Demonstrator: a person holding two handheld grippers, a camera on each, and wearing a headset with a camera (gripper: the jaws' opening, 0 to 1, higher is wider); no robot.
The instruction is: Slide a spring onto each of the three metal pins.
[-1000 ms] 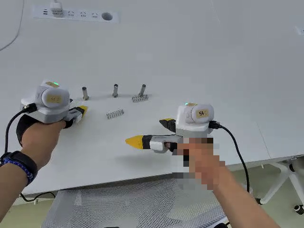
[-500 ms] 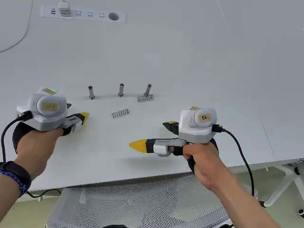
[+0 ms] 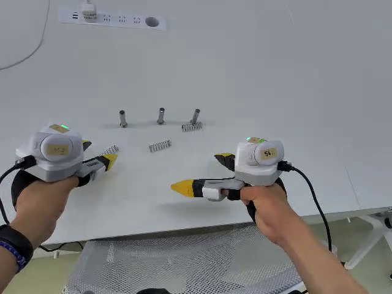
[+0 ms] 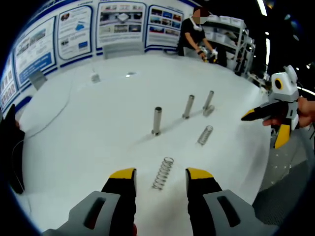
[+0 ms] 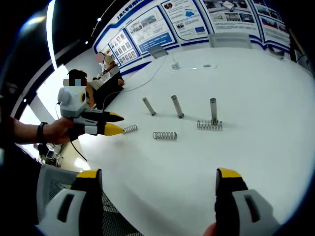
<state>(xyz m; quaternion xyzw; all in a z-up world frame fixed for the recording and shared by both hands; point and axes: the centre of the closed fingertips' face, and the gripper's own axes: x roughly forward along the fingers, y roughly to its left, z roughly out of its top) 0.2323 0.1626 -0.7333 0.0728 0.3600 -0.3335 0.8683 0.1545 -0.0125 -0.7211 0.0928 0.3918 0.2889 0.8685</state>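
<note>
White workbench [image 3: 245, 79]: three upright steel pins [image 3: 160, 116], three loose coil springs [image 3: 160, 146]; left gripper [image 4: 160, 175] half-open, empty, beside one spring [image 3: 111, 149], liable to roll if nudged; right gripper [image 5: 160, 179] wide, empty.

My desk [image 3: 257, 79] is bright and evenly lit from overhead, nearly washed out toward its far edge. The pins [image 3: 160, 116] throw only faint, soft shadows. In my two gripper views the desk's edges bow sharply, and ceiling light strips [image 4: 259, 7] glare beyond its far edge.
</note>
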